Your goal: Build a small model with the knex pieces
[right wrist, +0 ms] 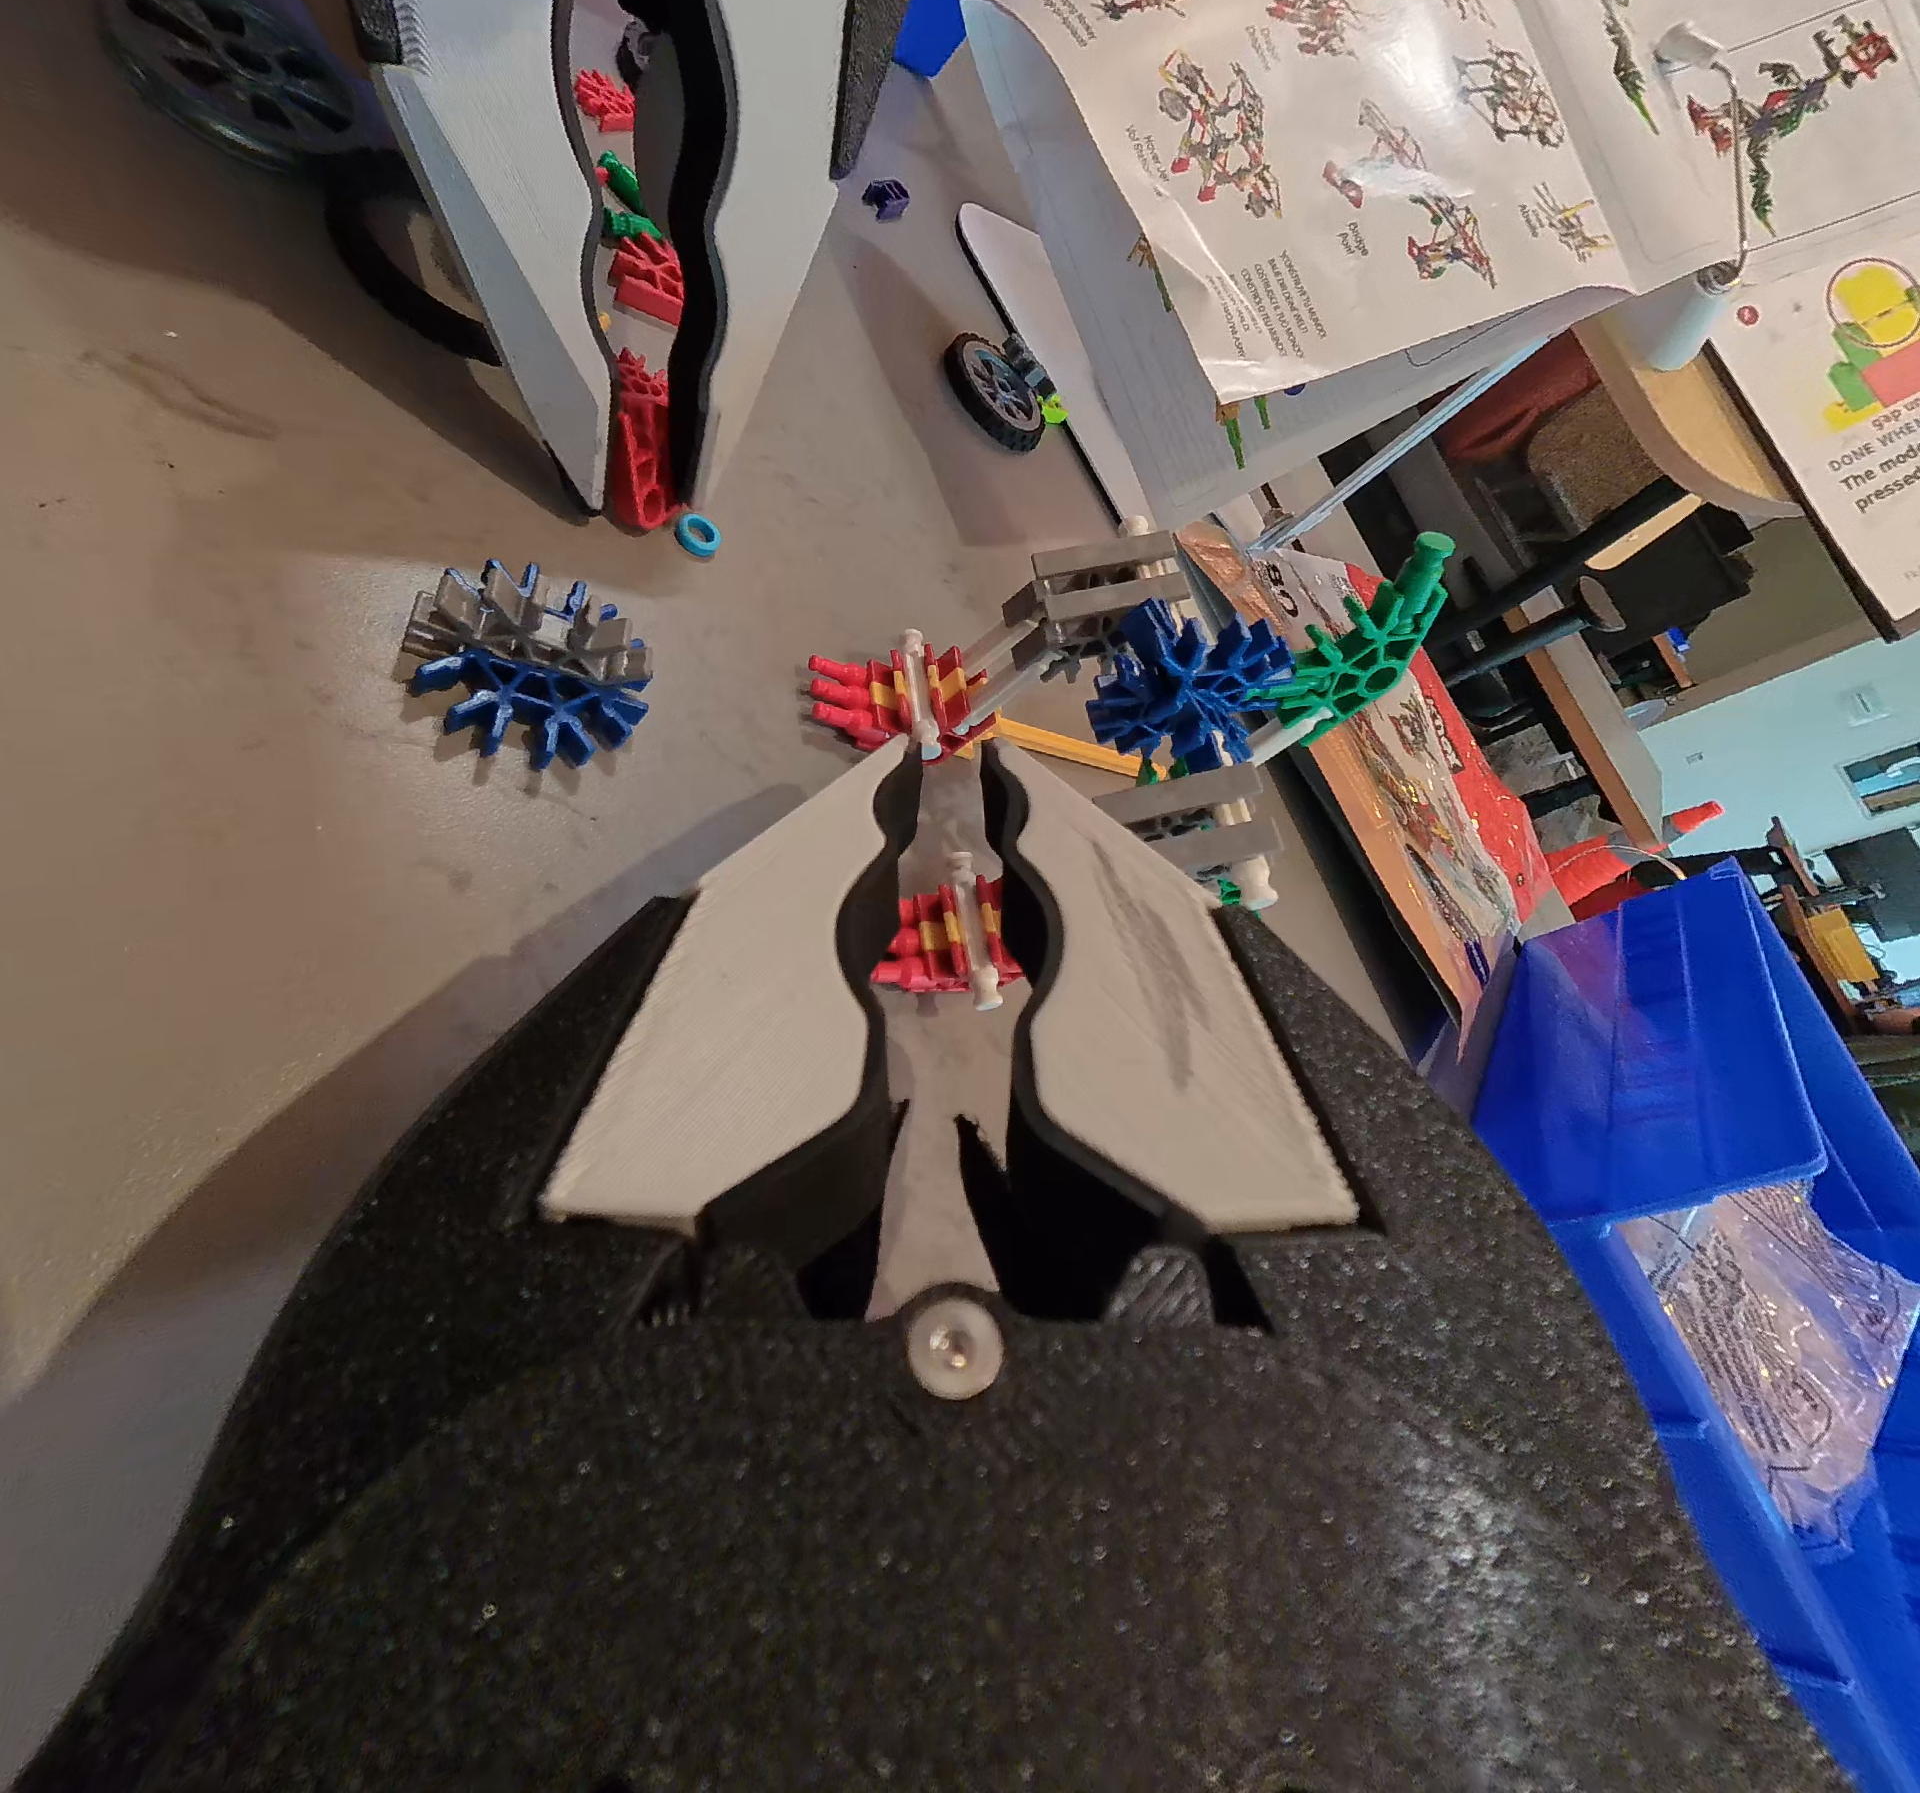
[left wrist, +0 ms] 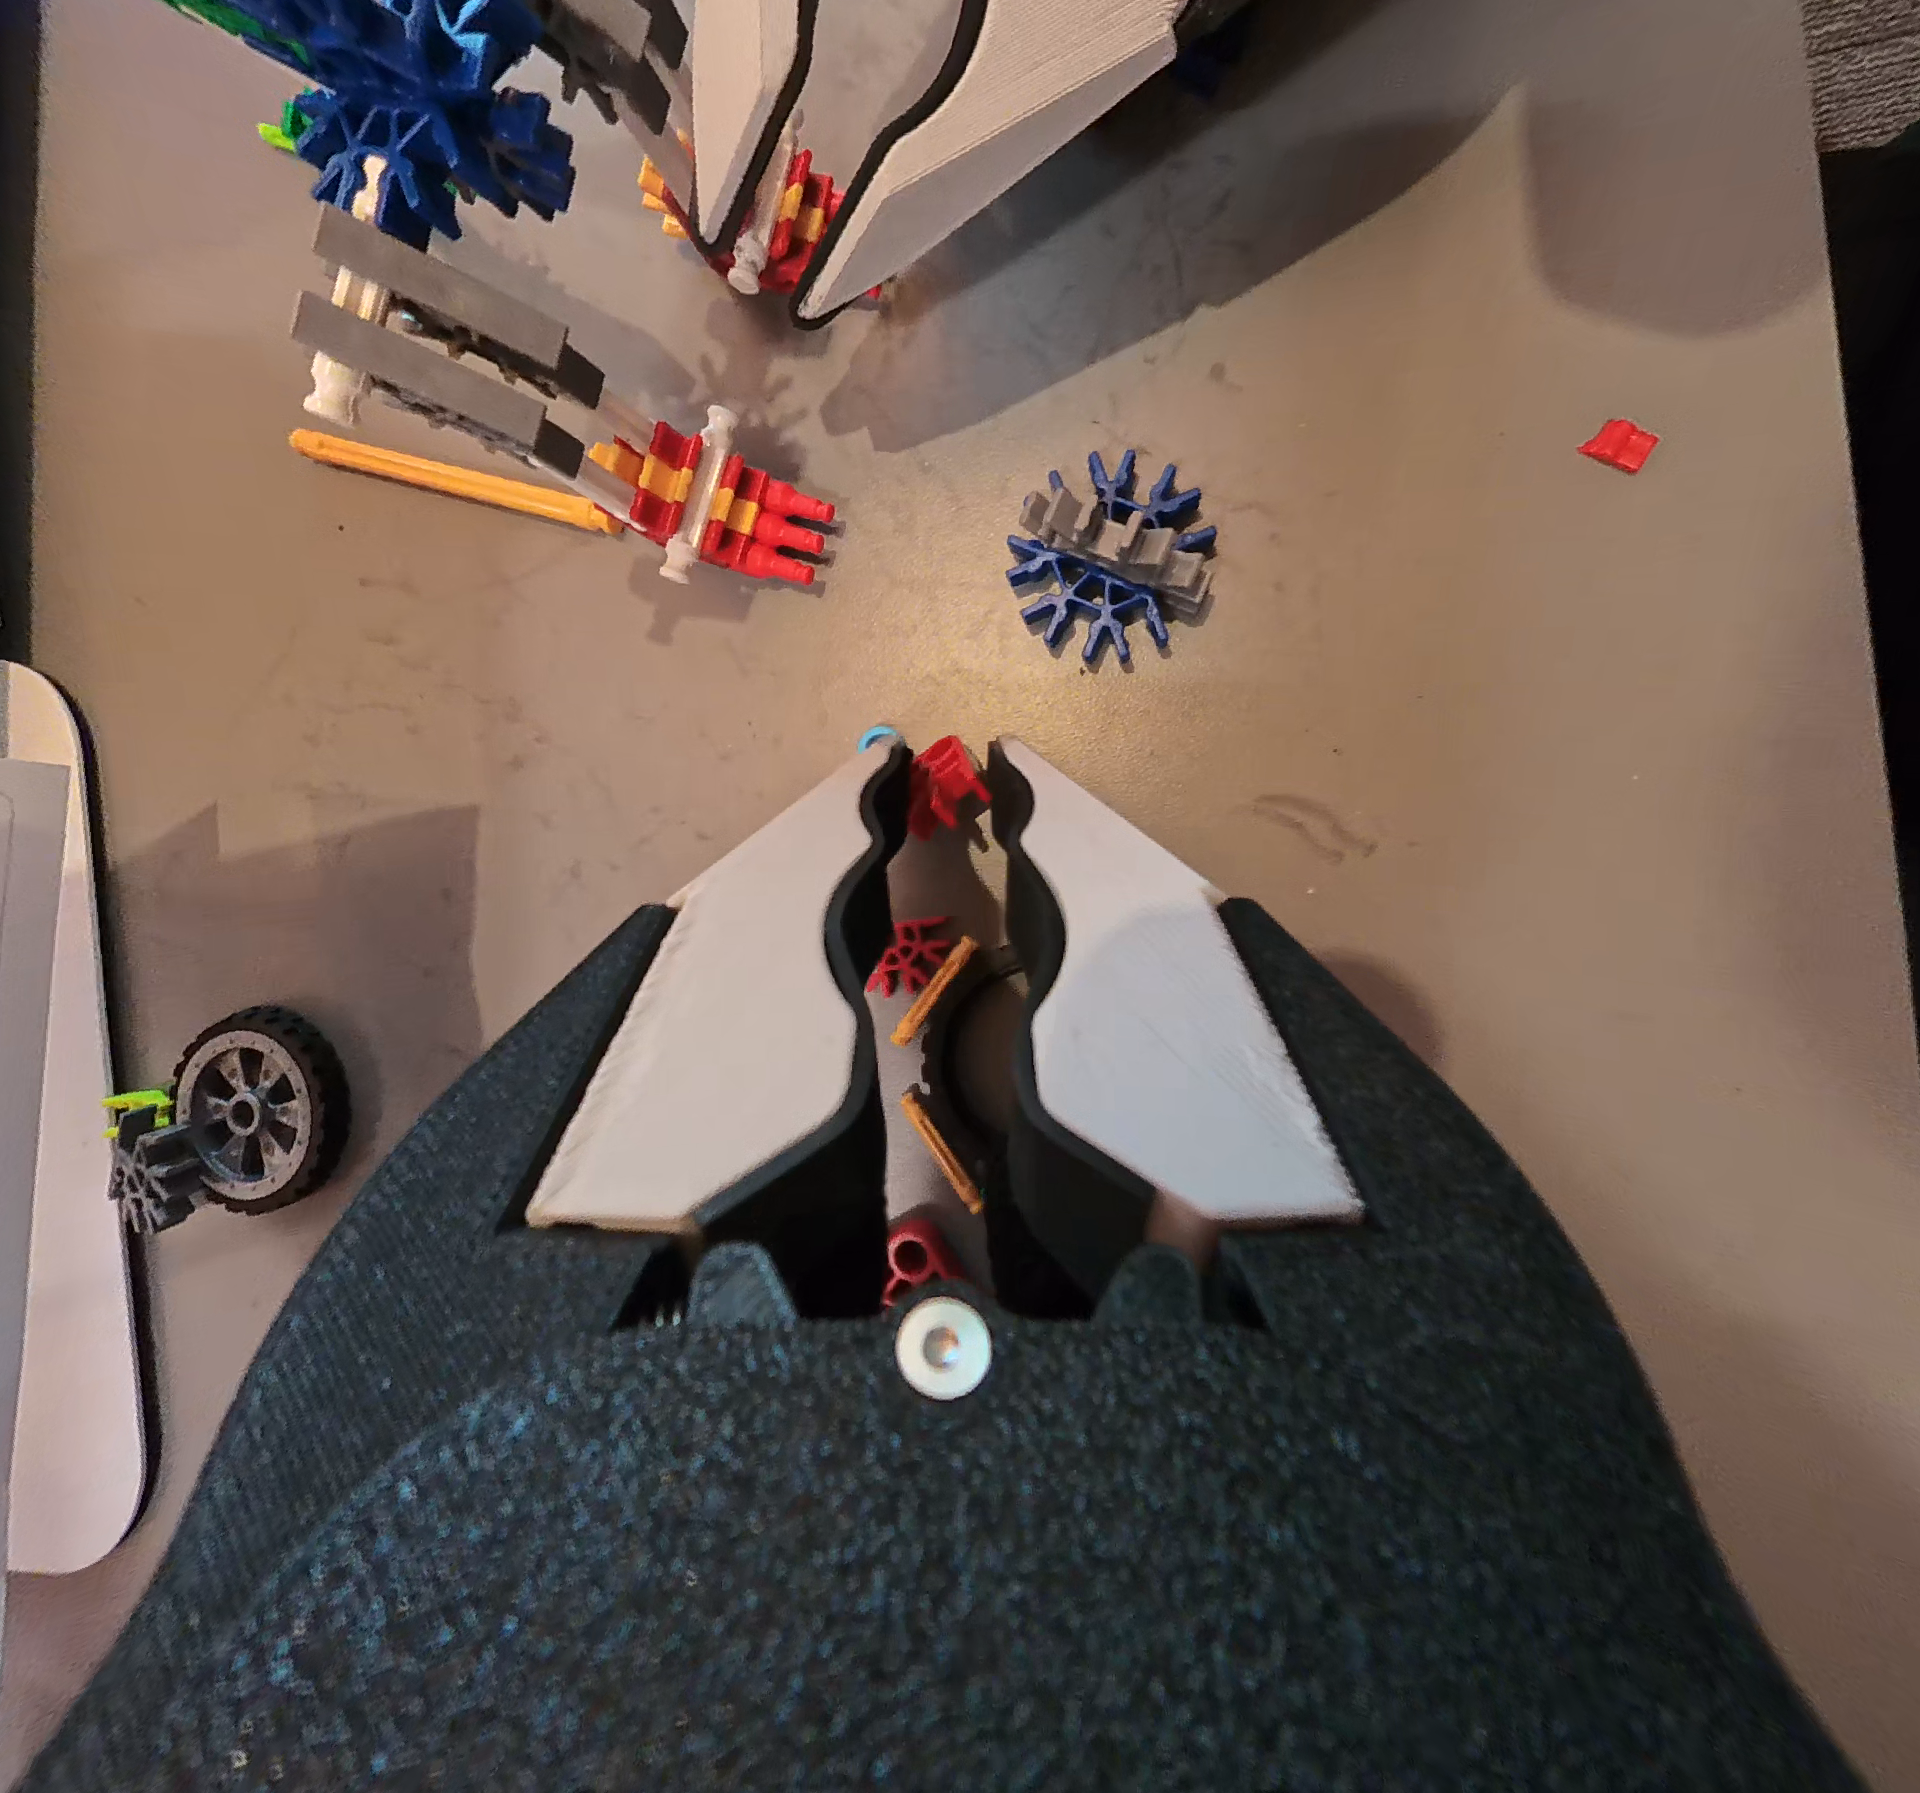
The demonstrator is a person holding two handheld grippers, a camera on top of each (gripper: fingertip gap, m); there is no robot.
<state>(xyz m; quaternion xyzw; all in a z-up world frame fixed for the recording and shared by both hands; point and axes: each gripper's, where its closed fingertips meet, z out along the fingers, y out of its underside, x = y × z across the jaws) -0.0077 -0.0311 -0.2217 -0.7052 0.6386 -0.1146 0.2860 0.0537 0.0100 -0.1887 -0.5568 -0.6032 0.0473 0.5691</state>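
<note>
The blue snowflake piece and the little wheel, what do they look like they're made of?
Blue snowflake piece: looks like rigid moulded plastic, uniform colour, crisp notched spokes, slight sheen. Little wheel: probably a matte black rubber tyre with tread over a grey plastic spoked hub.

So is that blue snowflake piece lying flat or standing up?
Lying flat: the blue snowflake piece rests on the table, with a grey piece slotted upright in it.

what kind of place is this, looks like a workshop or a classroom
Probably a shared workroom or lab bench set up for toy construction building: an open illustrated instruction booklet, blue plastic storage bins, loose blue snowflake-shaped plastic connectors on the grey tabletop, more desks behind.
</note>
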